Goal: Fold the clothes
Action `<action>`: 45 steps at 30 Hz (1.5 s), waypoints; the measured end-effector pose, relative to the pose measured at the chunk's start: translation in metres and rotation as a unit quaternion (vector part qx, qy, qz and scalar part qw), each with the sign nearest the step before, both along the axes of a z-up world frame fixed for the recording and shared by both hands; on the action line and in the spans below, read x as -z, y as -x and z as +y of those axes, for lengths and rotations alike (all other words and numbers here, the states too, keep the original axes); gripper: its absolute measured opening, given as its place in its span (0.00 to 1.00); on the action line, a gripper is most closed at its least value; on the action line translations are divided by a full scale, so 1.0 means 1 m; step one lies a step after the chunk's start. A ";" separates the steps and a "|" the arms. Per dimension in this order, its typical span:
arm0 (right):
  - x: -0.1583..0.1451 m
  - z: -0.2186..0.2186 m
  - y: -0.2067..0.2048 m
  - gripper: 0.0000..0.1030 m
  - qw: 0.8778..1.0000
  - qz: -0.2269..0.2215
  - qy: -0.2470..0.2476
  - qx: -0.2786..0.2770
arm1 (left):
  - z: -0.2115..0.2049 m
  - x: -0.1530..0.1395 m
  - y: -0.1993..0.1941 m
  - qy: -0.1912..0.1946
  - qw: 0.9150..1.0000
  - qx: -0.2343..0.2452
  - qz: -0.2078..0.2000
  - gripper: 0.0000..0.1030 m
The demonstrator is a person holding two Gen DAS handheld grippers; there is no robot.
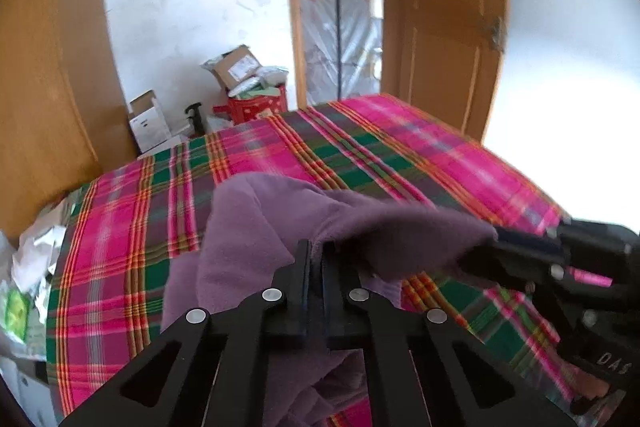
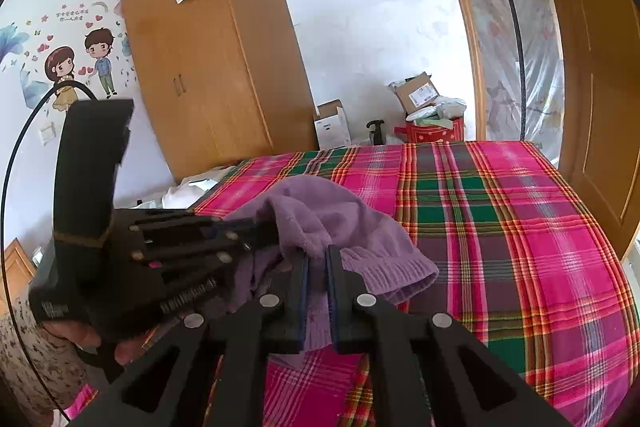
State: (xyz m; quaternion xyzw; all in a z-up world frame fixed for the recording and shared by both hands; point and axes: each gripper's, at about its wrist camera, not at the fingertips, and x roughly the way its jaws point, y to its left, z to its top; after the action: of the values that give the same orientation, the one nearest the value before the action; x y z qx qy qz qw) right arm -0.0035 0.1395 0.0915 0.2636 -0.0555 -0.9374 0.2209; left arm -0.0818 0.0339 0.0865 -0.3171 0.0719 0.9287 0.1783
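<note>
A purple knitted garment (image 1: 256,227) hangs bunched above the pink and green plaid bed cover (image 1: 360,147). My left gripper (image 1: 316,247) is shut on a fold of it. The right gripper (image 1: 496,239) reaches in from the right and clamps the same cloth at its edge. In the right wrist view my right gripper (image 2: 318,255) is shut on the purple garment (image 2: 320,203) near its ribbed cuff (image 2: 392,271). The left gripper (image 2: 256,227) enters there from the left, biting the cloth. A hand (image 2: 88,339) holds that left tool.
A wooden wardrobe (image 2: 208,59) stands past the bed's far left corner. Cardboard boxes (image 2: 332,125) and a red bin (image 2: 434,133) sit on the floor by the white wall. A wooden door (image 1: 444,23) is at the right. White bags (image 1: 36,251) lie left of the bed.
</note>
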 end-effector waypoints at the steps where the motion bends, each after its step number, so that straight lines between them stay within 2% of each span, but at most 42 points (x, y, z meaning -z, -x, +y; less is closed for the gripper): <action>1: 0.000 0.000 0.000 0.10 1.000 -0.003 0.001 -0.001 | -0.006 -0.004 0.001 -0.011 1.000 -0.009 0.004 0.04; 3: 0.001 0.001 0.002 0.13 1.000 -0.010 0.010 -0.004 | -0.019 -0.012 0.005 -0.036 0.999 -0.030 0.010 0.04; 6: 0.003 -0.002 0.000 0.14 1.000 -0.013 0.013 -0.011 | -0.032 -0.016 0.013 -0.048 0.997 -0.058 0.010 0.04; 8: 0.005 -0.006 -0.003 0.22 1.000 -0.013 0.006 -0.011 | -0.044 -0.017 0.016 -0.058 0.995 -0.078 0.010 0.04; 11: 0.011 -0.010 -0.005 0.29 1.000 -0.025 -0.003 -0.009 | -0.061 -0.018 0.016 -0.068 0.992 -0.101 0.014 0.04; 16: 0.038 -0.010 -0.001 0.29 0.996 -0.086 -0.002 -0.004 | -0.086 -0.013 0.017 -0.078 0.988 -0.132 0.010 0.04; 21: 0.063 -0.016 0.009 0.34 0.989 -0.145 -0.010 -0.014 | -0.105 -0.008 0.016 -0.087 0.984 -0.155 0.011 0.04; 26: 0.075 -0.027 0.020 0.40 0.985 -0.169 -0.010 -0.024 | -0.125 -0.001 0.016 -0.099 0.980 -0.174 0.003 0.04; 34: 0.084 -0.042 0.039 0.41 0.981 -0.190 -0.014 -0.033 | -0.145 0.010 0.013 -0.089 0.976 -0.197 0.001 0.04; 37: 0.084 -0.048 0.044 0.38 0.981 -0.190 -0.008 -0.041 | -0.158 0.015 0.010 -0.084 0.973 -0.215 -0.006 0.04; 40: 0.077 -0.046 0.041 0.19 0.984 -0.176 -0.001 -0.042 | -0.167 0.017 0.006 -0.080 0.970 -0.228 -0.007 0.04; 41: 0.074 -0.045 0.040 0.15 0.985 -0.170 0.002 -0.042 | -0.169 0.018 0.005 -0.079 0.969 -0.232 -0.007 0.04; 45: 0.063 -0.040 0.035 0.11 0.988 -0.148 0.011 -0.042 | -0.178 0.021 -0.002 -0.093 0.964 -0.250 -0.011 0.04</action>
State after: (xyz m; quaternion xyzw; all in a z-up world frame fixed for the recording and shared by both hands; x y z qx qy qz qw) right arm -0.0384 0.0994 0.0284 0.3991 -0.0867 -0.8772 0.2523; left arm -0.0798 -0.1440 0.0654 -0.3173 -0.0984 0.9427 -0.0301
